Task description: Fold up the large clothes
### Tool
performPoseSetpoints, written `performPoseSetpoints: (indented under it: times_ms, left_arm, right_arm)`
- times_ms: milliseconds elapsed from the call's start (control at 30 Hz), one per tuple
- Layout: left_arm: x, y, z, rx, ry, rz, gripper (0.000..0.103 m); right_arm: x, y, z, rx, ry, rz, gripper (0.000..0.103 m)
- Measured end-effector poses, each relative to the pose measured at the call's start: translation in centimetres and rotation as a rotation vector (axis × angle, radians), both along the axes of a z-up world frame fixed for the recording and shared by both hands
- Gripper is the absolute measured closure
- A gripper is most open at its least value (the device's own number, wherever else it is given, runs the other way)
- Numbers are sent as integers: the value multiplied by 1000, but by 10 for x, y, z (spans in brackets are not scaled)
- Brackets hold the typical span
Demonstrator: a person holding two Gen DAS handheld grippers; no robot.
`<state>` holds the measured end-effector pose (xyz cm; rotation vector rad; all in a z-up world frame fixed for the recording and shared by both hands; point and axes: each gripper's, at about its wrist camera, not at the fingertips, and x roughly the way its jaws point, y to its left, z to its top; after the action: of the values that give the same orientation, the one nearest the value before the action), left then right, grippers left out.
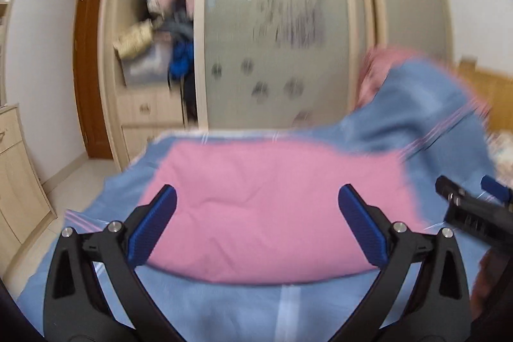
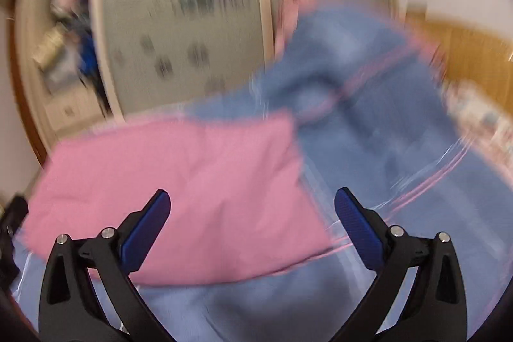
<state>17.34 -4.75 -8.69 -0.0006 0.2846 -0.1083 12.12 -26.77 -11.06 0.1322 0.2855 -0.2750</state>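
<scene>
Left side of scene: an open wardrobe (image 1: 160, 31) stuffed with clothes stands far left, with its frosted sliding door (image 1: 279, 31) beside it.

Left gripper (image 1: 256, 223): fingers spread wide, nothing between the blue pads (image 1: 154, 226). It hovers over the near edge of the pink panel (image 1: 272, 213), not touching as far as the blurred frame lets me judge.

Task item: a large blue quilted garment or cover (image 1: 250, 310) lies spread across the bed, pink lining turned up as a folded-over panel in the centre. Both views are motion-blurred, so seam detail is unreliable.

Right gripper (image 2: 253, 223): fingers likewise wide apart, empty. In the left view it shows at the right edge (image 1: 468, 201). It points at the right near corner of the pink panel (image 2: 179, 191).

Far right: the blue fabric is bunched and raised (image 2: 362, 79), pink edging showing, in front of a wooden headboard (image 2: 474, 53).

Judgement: the step in hand is re-gripping for the next fold. To do it well, take the two near corners level with each other, pinch through all layers, and flatten the raised right bunch first, or the fold will go crooked.
</scene>
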Motion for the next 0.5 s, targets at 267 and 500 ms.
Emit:
performPoseSetpoints:
  times_ms: [267,500]
  left_arm:
    - [-166,0,61,-3,-22,-6,2]
    - [-203,0,40,-7,54,-12,2]
  right_arm:
    - [-165,-4,52,-7,-39,52,1]
    - [-181,16,17,-81,122,58,1]
